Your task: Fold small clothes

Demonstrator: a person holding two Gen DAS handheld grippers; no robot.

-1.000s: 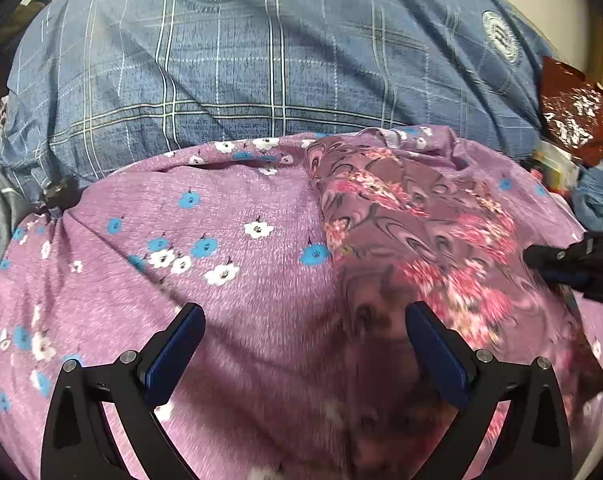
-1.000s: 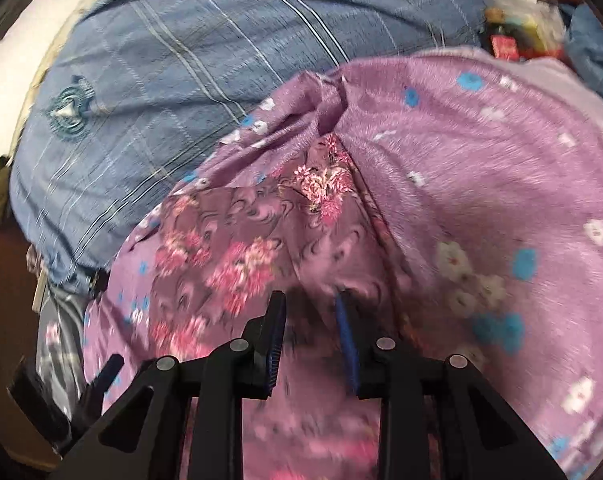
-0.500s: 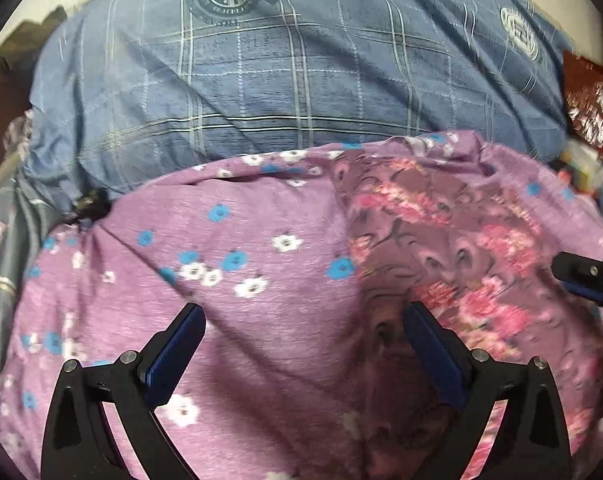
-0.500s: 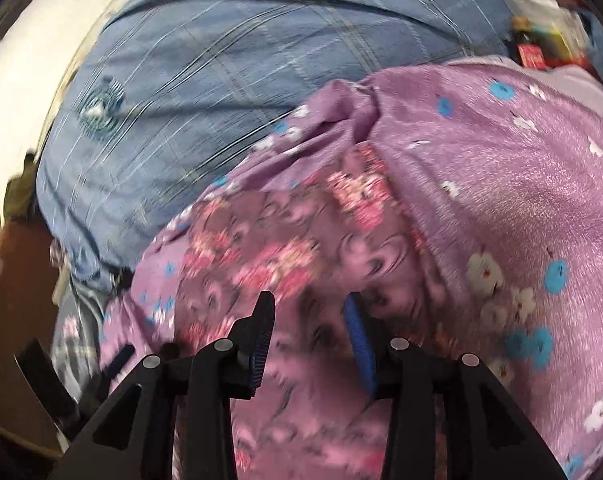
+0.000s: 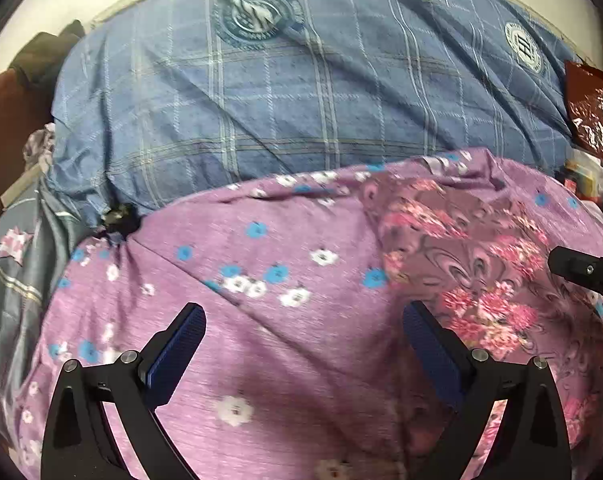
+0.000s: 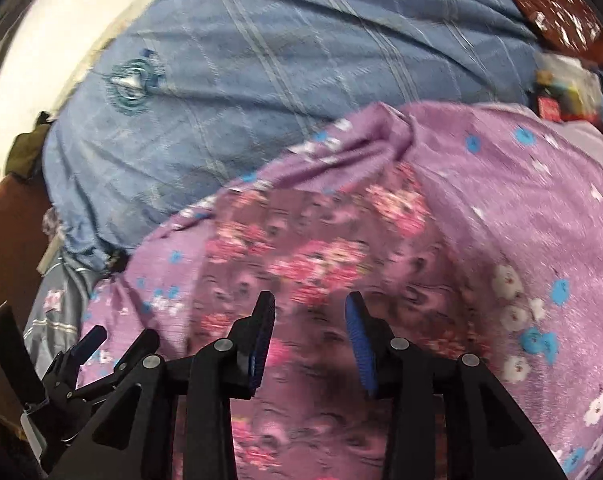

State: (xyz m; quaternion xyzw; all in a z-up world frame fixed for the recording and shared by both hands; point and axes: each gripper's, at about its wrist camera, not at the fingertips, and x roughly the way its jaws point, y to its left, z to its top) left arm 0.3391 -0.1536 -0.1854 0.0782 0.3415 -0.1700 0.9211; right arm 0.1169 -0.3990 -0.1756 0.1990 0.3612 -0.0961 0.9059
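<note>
Purple floral garment (image 5: 285,344) lies under both spread, empty claws, left claw (image 5: 303,340) and right claw (image 6: 309,340).

Left wrist camera is sitting low over the purple cloth (image 5: 285,360), looking forward between its own fingers toward the blue plaid bedding (image 5: 301,92) at 12 o'clock. Close range; cloth is filling the lower half.

Right wrist camera is looking the same general way, tilted, bedding (image 6: 301,60) lying at 11 to 12 o'clock, cloth (image 6: 521,220) just below.

Both views are sharing the pink-flowered patch (image 5: 473,264) (image 6: 313,264) and the bedding edge. Each is catching the other gripper: right gripper (image 5: 585,270) at 3 o'clock, left gripper (image 6: 81,364) at 8 o'clock.
</note>
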